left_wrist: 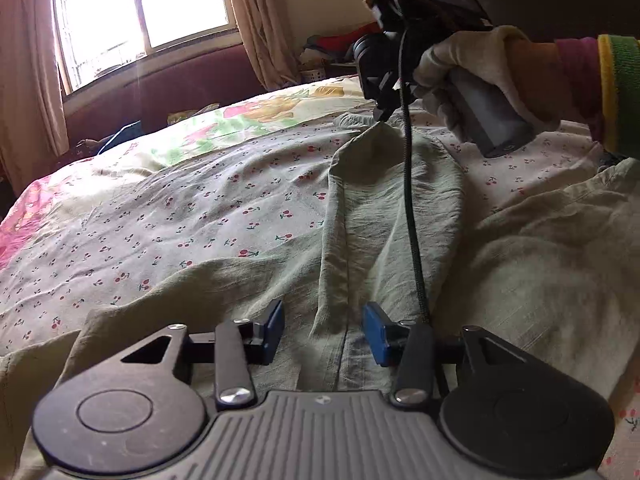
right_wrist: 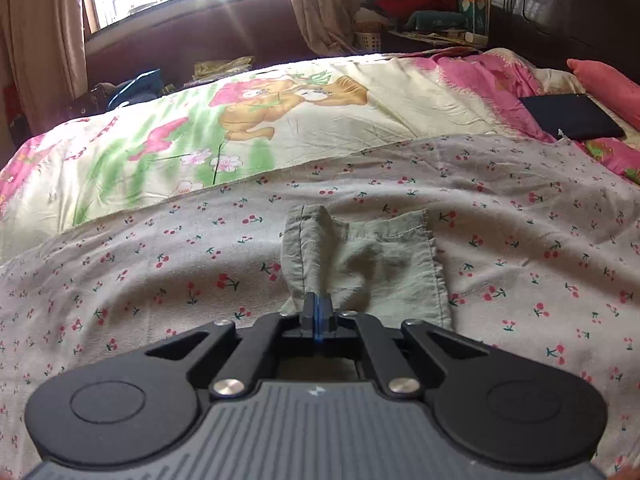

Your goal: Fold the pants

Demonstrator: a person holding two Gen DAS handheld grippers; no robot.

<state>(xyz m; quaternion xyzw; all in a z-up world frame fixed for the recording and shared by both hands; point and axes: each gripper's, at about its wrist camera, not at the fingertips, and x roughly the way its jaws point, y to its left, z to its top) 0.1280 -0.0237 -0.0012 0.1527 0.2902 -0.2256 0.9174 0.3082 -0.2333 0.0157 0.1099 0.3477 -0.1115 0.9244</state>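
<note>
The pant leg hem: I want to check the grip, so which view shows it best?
The right wrist view: the right claw pinches the pale green pants near the hem. The left wrist view shows it far off, partly hidden.

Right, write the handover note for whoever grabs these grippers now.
Left gripper: jaws open, hovering over the pants near a lengthwise seam, gripping nothing.
Right gripper: jaws shut on the pants near one leg's hem end, lifting the cloth into a peak.
The green pants lie on the cherry-print sheet on the bed, still spread lengthwise and wrinkled.
Done: hem end gripped. Left: probably grip with the left, bring the ends together, flatten the fold.
</note>
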